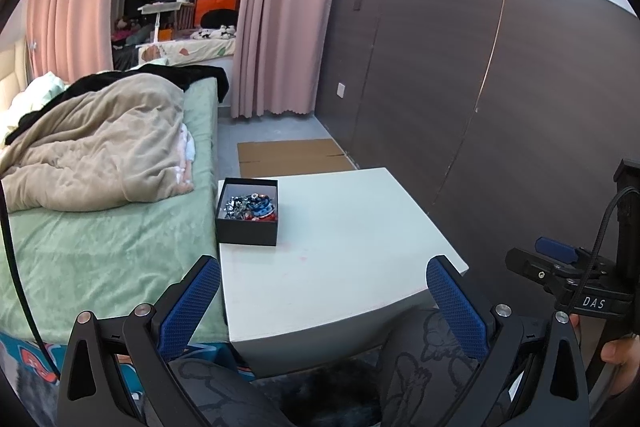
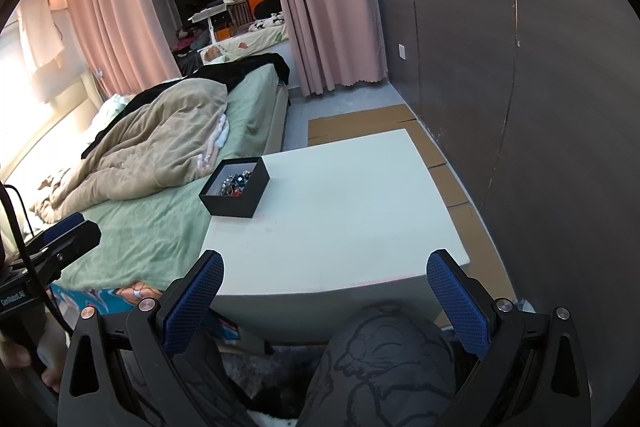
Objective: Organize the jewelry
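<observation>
A black open box stands at the far left corner of a white table; it holds a tangle of blue, silver and red jewelry. The right wrist view shows the same box with its jewelry on the table. My left gripper is open and empty, held before the table's near edge. My right gripper is open too, nothing between its blue pads. Each gripper also shows in the other's view, the right gripper at the right edge and the left gripper at the left.
A bed with a green sheet and a beige duvet butts against the table's left side. A dark panelled wall runs along the right. Flat cardboard lies on the floor beyond the table. A person's patterned trouser knees sit under the grippers.
</observation>
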A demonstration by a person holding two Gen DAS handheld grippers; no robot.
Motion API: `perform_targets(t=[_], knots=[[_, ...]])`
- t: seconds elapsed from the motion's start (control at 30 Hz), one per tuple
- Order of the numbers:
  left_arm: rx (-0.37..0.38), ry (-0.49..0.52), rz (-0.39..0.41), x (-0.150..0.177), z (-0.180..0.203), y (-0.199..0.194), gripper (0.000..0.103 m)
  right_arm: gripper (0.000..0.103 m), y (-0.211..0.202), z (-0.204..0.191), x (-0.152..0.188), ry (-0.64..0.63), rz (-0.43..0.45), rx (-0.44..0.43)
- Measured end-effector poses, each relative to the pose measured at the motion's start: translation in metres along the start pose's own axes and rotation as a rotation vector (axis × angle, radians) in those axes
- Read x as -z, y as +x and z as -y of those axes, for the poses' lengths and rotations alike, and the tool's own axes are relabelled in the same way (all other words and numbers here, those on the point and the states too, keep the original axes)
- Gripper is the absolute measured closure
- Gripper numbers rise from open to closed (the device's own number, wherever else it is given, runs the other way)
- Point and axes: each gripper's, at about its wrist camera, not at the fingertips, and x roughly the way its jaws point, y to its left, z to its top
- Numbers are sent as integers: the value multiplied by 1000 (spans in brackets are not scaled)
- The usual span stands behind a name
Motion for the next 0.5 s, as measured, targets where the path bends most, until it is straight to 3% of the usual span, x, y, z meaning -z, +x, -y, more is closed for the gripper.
perform_targets(t=[0.5], knots=[[-31, 19, 2, 2, -1, 7, 0, 1, -1, -2, 2, -4, 8, 5]])
